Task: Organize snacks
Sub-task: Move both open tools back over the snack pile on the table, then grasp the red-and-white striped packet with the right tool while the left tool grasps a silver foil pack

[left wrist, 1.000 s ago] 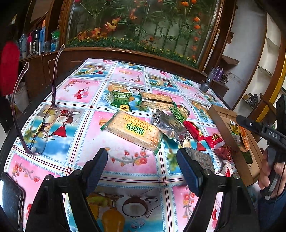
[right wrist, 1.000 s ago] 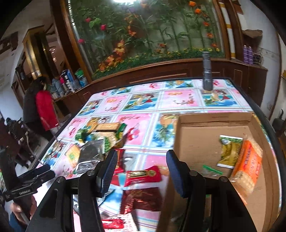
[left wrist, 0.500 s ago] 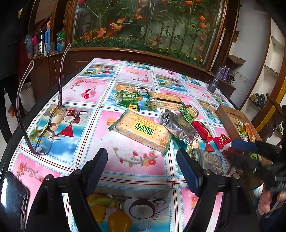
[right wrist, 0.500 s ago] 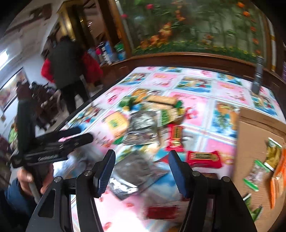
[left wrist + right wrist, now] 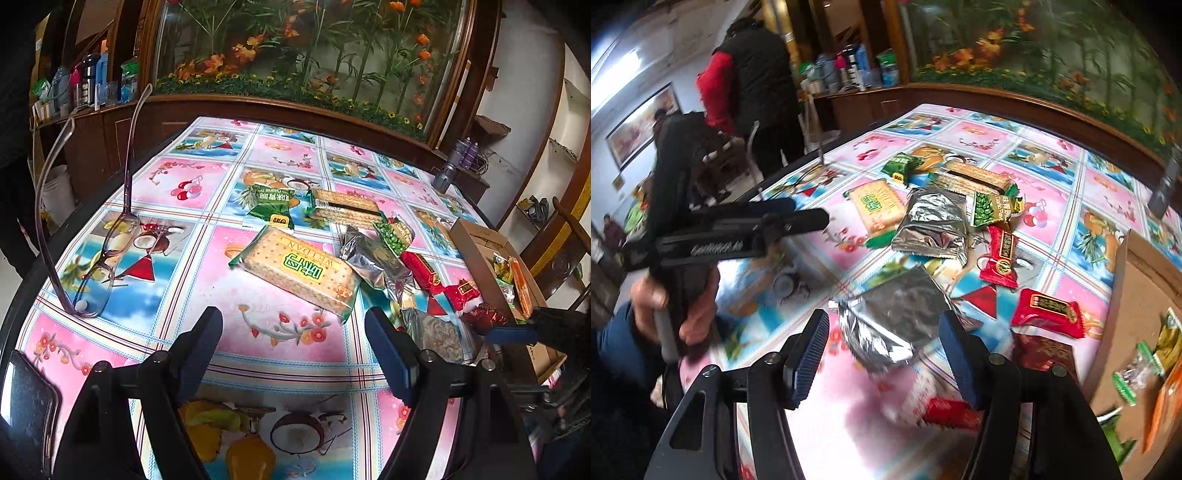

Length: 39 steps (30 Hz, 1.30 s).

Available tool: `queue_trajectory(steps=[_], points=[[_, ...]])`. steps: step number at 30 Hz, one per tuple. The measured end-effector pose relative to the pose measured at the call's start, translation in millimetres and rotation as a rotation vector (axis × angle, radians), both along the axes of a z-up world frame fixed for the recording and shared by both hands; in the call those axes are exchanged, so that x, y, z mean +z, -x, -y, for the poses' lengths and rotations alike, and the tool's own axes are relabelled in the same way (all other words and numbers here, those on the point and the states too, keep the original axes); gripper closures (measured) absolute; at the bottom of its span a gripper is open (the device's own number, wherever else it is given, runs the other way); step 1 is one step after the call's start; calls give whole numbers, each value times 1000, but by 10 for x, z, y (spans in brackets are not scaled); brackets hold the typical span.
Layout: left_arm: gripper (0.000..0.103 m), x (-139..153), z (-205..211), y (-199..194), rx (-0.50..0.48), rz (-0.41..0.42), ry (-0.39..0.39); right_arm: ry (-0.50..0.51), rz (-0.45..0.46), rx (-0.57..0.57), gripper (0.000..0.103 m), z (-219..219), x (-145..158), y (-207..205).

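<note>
Several snack packs lie on the patterned table. A large cracker pack lies just ahead of my open, empty left gripper. A silver foil pack lies flat between the fingers of my open right gripper, apart from the pads. Another silver pack, red candy packs, a green pea pack and a second cracker pack lie beyond. The cardboard box at the right holds a few snacks. The left gripper also shows in the right wrist view.
Eyeglasses rest on the table's left side and a phone at its near left corner. A metal flashlight stands at the far right. A person in red and black stands beyond the table. A wooden cabinet borders the far edge.
My right gripper has swung left from above the box to over the near silver foil pack. My left gripper has barely shifted; the view is slightly closer to the crackers.
</note>
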<state>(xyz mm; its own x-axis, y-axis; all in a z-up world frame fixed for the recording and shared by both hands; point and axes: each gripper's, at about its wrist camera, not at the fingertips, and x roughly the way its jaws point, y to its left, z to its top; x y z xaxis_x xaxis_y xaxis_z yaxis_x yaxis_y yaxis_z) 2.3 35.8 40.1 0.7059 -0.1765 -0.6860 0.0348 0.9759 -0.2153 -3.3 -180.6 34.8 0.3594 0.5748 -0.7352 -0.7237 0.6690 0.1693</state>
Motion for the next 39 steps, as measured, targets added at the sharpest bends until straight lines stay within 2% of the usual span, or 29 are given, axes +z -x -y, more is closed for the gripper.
queue_trajectory(steps=[2,5,8,11,14,19,22,24,26,29,32,36,39], points=[[25,1,8,-8,-4,-2,-1,24,46,17,37,104,57,75],[25,5,23,-2,-2,3,-13,0,28,67,37,238,99,144],[25,-5,33,-11,-6,-5,-15,84,38,115,37,135,-8,238],[25,-10,45,-6,-6,-5,-24,186,27,87,37,40,-164,191],[25,-14,60,-7,-13,-5,-22,227,27,40,39,71,-240,125],[25,-23,111,-4,-27,-2,-41,287,77,47,39,53,-259,175],[25,-15,125,1,-30,3,-48,340,76,39,35,37,-341,165],[25,-17,126,1,-31,0,-47,321,49,25,40,65,-340,122],[25,-11,132,4,-31,3,-45,307,37,12,53,62,-333,101],[25,-10,146,10,-34,5,-52,258,2,27,54,-17,-324,96],[25,-12,154,10,-36,7,-57,155,-55,24,52,-96,-292,57],[25,-19,163,4,-43,6,-46,192,31,6,51,-172,-287,99],[25,-19,186,10,-51,8,-50,183,49,10,45,-214,-293,107]])
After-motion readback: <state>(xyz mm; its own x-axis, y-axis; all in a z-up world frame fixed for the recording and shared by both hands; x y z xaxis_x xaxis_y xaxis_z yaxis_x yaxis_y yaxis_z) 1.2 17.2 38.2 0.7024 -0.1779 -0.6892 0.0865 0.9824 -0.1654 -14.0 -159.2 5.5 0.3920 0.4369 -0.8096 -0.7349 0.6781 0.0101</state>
